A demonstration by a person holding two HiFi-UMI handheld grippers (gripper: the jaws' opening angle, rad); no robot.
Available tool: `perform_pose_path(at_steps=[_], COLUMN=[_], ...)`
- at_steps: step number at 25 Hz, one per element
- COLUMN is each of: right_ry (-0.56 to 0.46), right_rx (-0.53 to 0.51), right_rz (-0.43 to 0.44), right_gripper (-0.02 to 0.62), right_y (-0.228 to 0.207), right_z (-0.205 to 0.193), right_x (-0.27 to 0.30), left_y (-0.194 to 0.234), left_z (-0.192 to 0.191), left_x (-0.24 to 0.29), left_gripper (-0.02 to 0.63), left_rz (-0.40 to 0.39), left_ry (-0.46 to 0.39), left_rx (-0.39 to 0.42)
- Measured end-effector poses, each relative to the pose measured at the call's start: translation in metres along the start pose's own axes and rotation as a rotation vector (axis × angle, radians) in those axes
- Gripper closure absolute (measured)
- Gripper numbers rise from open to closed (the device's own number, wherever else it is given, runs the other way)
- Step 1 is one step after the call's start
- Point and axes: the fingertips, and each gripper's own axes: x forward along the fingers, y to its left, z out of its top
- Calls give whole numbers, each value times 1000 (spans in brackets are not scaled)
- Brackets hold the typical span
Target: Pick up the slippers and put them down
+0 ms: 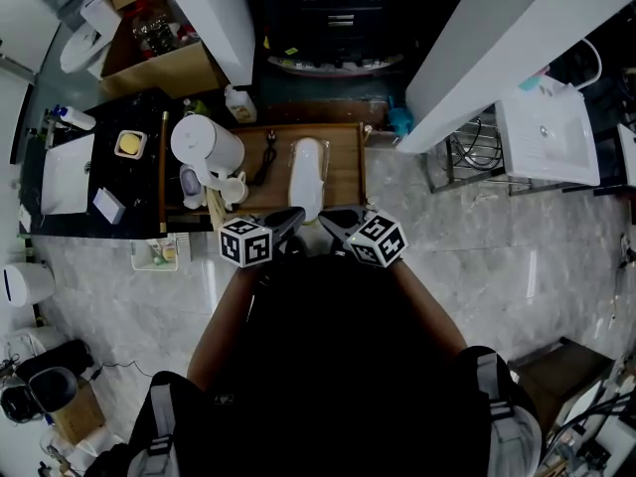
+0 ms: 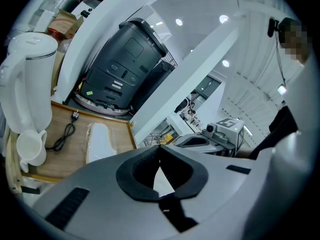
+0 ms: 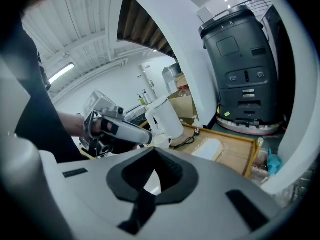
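The slippers (image 1: 308, 172) are white and flat, and look like 1 bundle sealed in a clear plastic wrap. The bundle lies flat on the wooden worktop (image 1: 343, 162), its long side running from the near edge to the far edge. It lies just right of a black power cord (image 1: 266, 157), apart from it.

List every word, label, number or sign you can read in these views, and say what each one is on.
No text can be read in any view.
Black machine: white label and yellow sticker, too small to read.
Left cube on the left hand-held gripper, right cube on the right hand-held gripper: black-and-white square patterns, no letters.
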Motion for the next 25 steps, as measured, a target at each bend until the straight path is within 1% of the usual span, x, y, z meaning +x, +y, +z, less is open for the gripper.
perform_pose_path(at_steps=[5,14,25], right_ry=[-15,-23,-4], right_rx=[-21,-47,-77], right_rz=[13,30,36], right_gripper=[588,588,589], right_y=[3,2,1], right_z=[7,3,0], right_x=[-9,-14,-18], left_y=[-6,-13,-17], left_z=[1,-6,-6], left_x=[1,3,5], left_gripper=[594,594,594], left_rz=[14,33,46], left_ry=[-16,-31,-42], left_rx=[9,9,4])
